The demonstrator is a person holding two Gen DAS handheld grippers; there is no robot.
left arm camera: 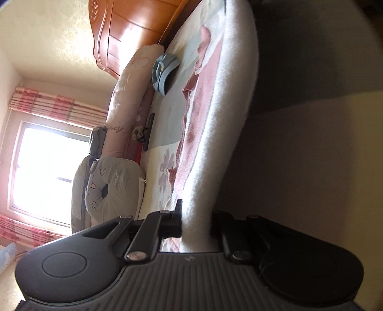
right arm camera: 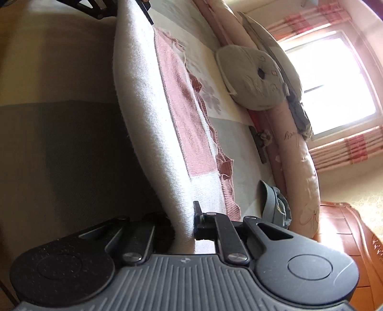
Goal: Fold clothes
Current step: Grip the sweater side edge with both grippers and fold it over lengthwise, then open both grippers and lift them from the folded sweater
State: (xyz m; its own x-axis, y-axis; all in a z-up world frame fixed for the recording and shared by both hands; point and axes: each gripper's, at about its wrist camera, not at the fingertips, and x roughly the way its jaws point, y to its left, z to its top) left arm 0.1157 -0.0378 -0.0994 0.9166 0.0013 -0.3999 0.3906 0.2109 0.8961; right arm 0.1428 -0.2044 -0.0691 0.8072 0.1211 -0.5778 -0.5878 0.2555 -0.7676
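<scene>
1. In the left wrist view, the fuzzy white and pink knitted garment [left arm camera: 215, 119] runs off the top edge, and its lower end is hidden behind the ribbed black gripper body [left arm camera: 191, 275].
2. The right half of that view lies in dark shadow; nothing there can be told.
3. In the right wrist view, a second black gripper [right arm camera: 132, 7] at the upper left is cut off by the top edge.
4. The carved orange wooden headboard [right arm camera: 347, 239] leaves the frame at lower right.
5. The bright window [right arm camera: 335, 83] is blown out.
</scene>
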